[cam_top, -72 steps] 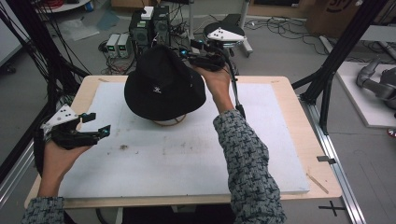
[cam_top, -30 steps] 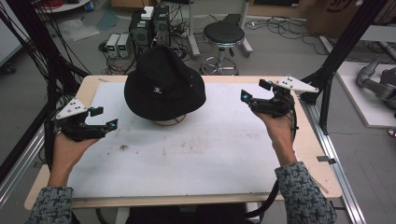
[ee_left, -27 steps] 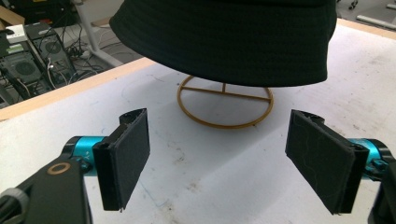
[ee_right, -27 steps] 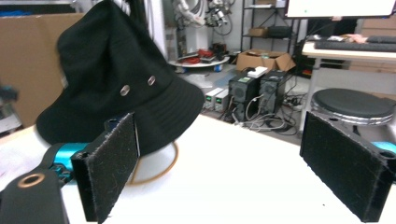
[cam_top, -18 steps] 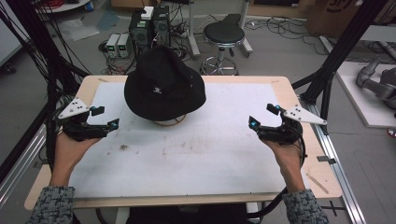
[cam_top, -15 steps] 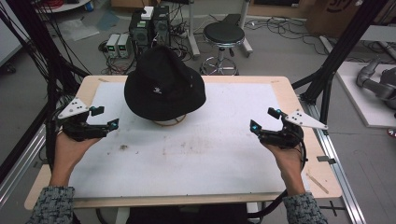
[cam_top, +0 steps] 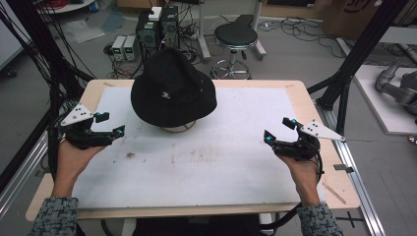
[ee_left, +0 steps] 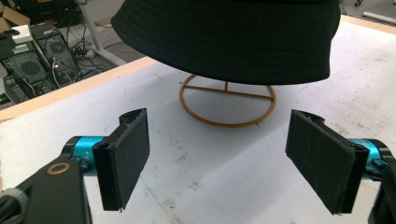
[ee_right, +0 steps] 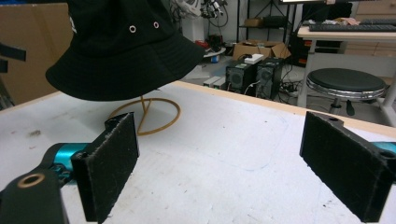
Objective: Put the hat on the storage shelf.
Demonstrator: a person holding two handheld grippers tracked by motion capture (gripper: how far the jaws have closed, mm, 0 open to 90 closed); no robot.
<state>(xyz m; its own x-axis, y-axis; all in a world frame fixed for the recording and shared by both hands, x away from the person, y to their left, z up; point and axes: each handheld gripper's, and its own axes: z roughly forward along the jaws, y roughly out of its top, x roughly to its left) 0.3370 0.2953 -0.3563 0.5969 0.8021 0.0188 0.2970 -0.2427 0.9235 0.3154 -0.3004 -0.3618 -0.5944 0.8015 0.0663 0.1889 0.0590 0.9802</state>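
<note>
While both hands rest near the front half of the table (cam_top: 206, 196), the left gripper (cam_top: 109, 124) sits at about 9 o'clock from the table's middle and the right gripper (cam_top: 280, 130) at about 3 o'clock, each with its jaws standing wide apart and nothing between them; the left gripper view and the right gripper view both show the black pads (ee_left: 126, 156) well separated over bare white surface. Farther back, at about 11 o'clock from the middle, the black hat (cam_top: 173, 91) hangs on a thin golden wire stand (ee_left: 227, 100), whose round foot (ee_right: 148, 116) lies flat on the table; the hat's brim does not touch the table. I judge the hat to be light, soft cloth that folds and slides easily, not fragile, so the brim edge is the good place to pinch, best at two opposite sides, one for each gripper. The stand looks light too and could tip or come up with the hat if it is pulled sideways. Compared with 2.4 seconds ago, the right gripper is no more at the hat's crown: it has moved back to the right side of the table and then a little nearer to the person, while the left gripper and the hat are almost unchanged.
</note>
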